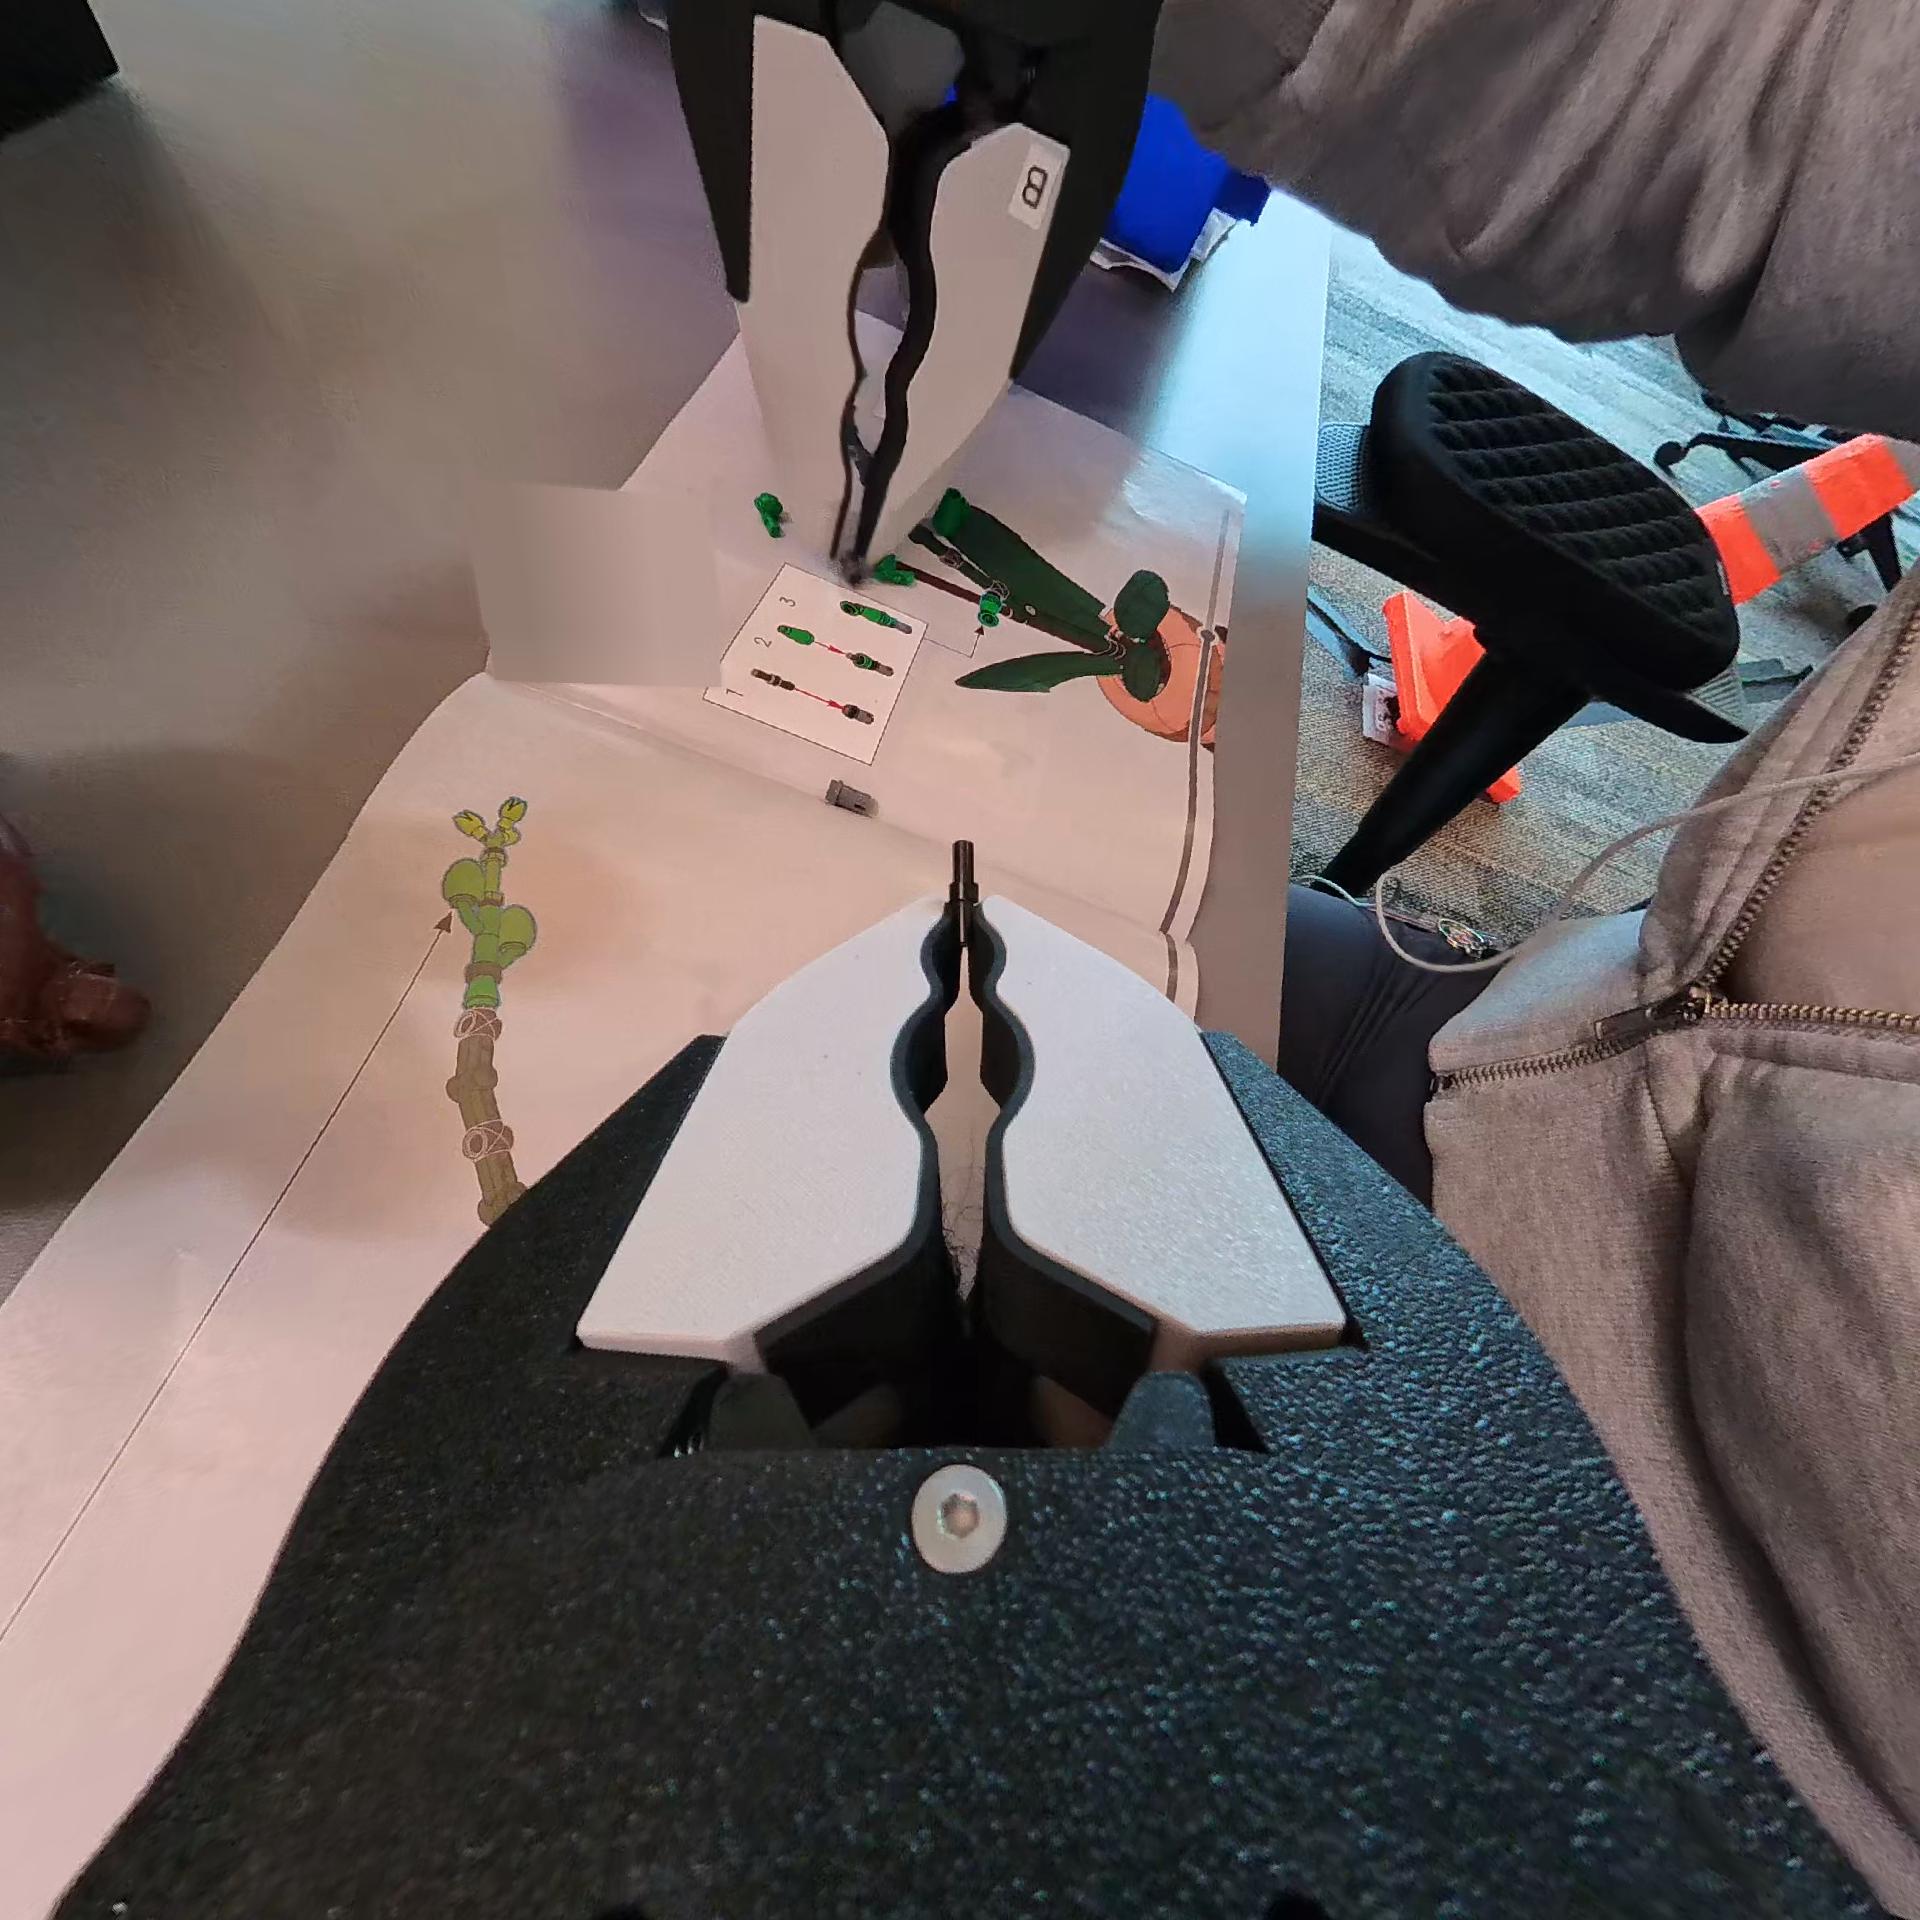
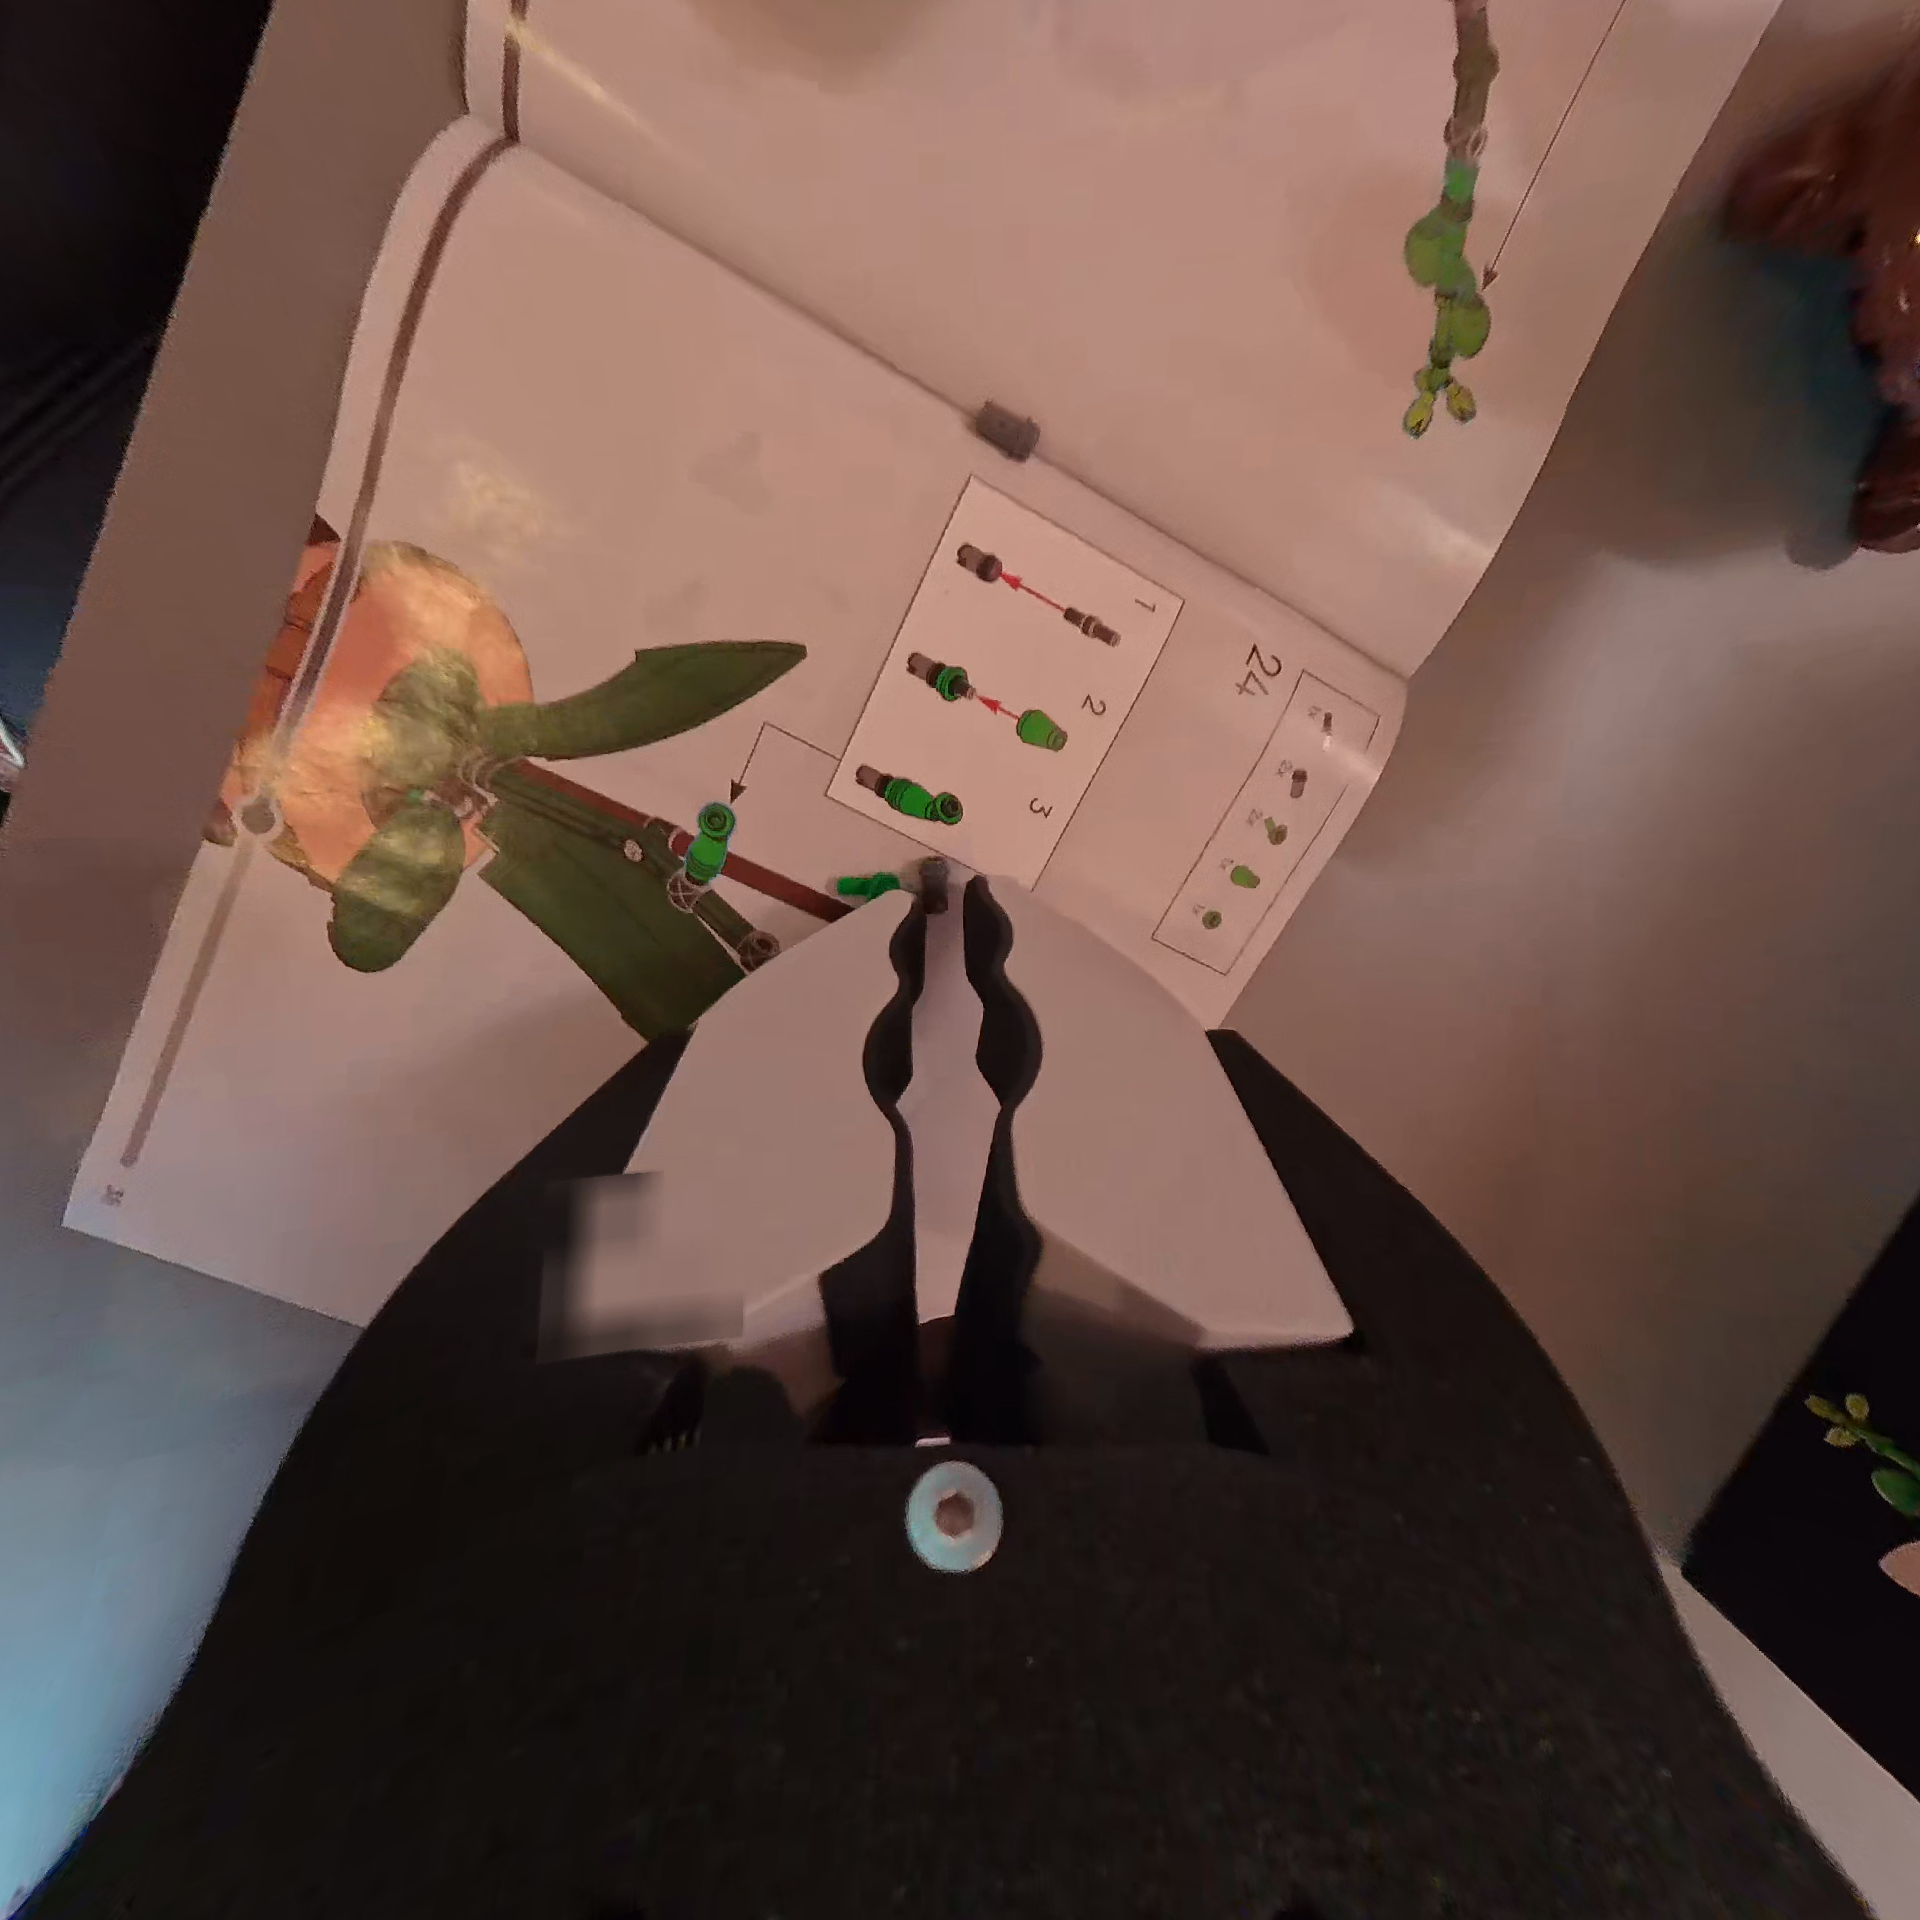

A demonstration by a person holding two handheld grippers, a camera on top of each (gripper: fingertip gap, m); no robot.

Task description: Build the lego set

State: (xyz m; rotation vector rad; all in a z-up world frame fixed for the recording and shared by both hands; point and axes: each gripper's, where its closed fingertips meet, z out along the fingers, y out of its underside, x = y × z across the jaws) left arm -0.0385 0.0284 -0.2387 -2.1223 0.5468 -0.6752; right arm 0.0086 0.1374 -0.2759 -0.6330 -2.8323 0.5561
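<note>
Gripping a small black pin [image 1: 962,883] at their tips, the left tongs [image 1: 964,914] are clenched on it, the pin projecting forward. A grey connector [image 1: 850,798] lies ahead on the open booklet [image 1: 727,831]. The right tongs [image 2: 951,899] stand slightly parted, tips down on the booklet; a small grey piece [image 2: 933,883] sits against their left tip, contact with the other pad unclear. A green peg [image 2: 864,886] lies just left.

Opposed wrist views (shared booklet [image 1: 727,935])
</note>
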